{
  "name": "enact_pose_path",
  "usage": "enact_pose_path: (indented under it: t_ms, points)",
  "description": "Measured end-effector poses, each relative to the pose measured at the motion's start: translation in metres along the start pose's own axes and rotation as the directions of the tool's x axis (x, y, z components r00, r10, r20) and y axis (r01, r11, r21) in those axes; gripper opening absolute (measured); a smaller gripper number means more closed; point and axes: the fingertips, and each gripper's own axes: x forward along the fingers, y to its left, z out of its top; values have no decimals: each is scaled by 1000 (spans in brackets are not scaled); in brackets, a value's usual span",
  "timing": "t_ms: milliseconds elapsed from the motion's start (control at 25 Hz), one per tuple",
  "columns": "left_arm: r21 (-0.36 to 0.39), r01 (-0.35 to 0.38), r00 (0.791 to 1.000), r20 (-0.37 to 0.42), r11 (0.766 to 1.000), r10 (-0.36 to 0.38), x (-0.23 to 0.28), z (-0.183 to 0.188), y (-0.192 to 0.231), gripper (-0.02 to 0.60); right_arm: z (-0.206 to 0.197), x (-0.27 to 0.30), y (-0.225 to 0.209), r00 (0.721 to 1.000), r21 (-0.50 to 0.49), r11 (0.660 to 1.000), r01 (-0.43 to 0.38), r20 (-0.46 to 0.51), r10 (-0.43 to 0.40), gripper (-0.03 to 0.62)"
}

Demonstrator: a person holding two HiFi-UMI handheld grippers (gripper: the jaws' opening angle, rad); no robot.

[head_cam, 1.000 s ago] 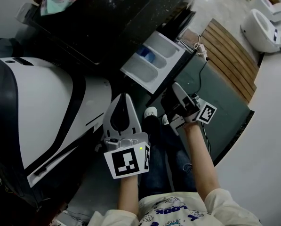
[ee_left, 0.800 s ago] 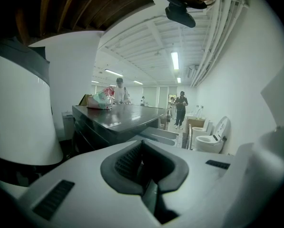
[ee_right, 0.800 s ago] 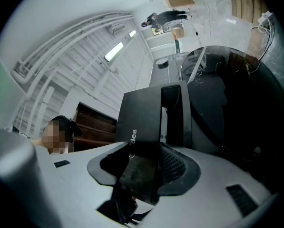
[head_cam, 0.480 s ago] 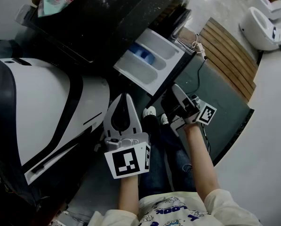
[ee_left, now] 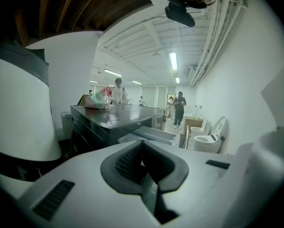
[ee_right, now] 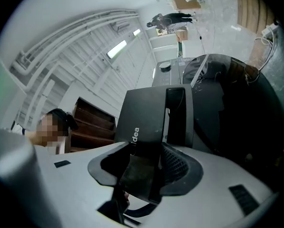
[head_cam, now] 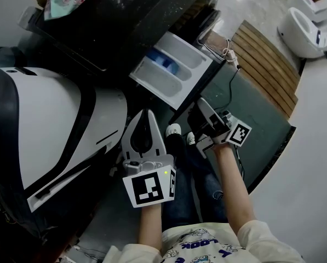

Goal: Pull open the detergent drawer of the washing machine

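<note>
Task thing: the detergent drawer (head_cam: 171,75) stands well out of the dark washing machine (head_cam: 125,21), mid-scene in the head view. Its white tray and one blue compartment are open to sight.
Drawer front: the dark front panel (head_cam: 207,84) runs along the tray's right side, facing the person.
Right gripper: the right gripper (head_cam: 201,106) has the front panel between its jaws, toward the panel's near end. The jaws stand fairly wide and are closing on it. The right gripper view shows the panel filling the gap against the pads.
Left gripper: the left gripper (head_cam: 145,114) hangs near and left of the drawer, apart from it. Its jaws are together at the tips and hold nothing.
Done: judging by how much tray is exposed, the pull is largely made and the drawer is open.
Left: at most a last stretch of travel. Whether the drawer is at its stop cannot be told.
Change from a second ago: the drawer sits slightly further left and far in the head view. The right gripper has scarcely shifted, and the left gripper has drifted a little right. Whether the drawer's shift is its own or the camera's cannot be told.
Risk: in my judgement, a grip off the panel's middle could skew the tray on its rails.
</note>
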Motion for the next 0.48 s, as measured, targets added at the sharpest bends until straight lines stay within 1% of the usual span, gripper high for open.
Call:
enact_pose_path:
  t_ms: [80,160,240,280,360,400,480]
  points:
    - [-1,-4,1000,0,1000,4,-1,1,0,15,1,-2,0,999,-52,998,32,-10,-32,196]
    - [-5,-11,1000,2,1000,11,-2,3,1,15,2,-6,-1,996,-118,989,85,-26,-88,196]
    - [-10,-18,1000,7,1000,18,-3,7,2,15,2,-12,0,987,-197,970,140,-48,-152,196]
    - [-11,-20,1000,9,1000,20,-4,9,2,14,3,-14,3,981,-243,956,166,-57,-185,196]
    - [-9,-25,1000,13,1000,25,-6,15,3,15,6,-18,11,966,-341,914,218,-60,-253,196]
    - [-7,-27,999,16,1000,27,-7,19,3,15,10,-19,16,956,-394,886,245,-55,-288,195]
    - [-5,-32,999,20,999,32,-9,28,3,15,18,-20,30,934,-503,813,294,-31,-357,190]
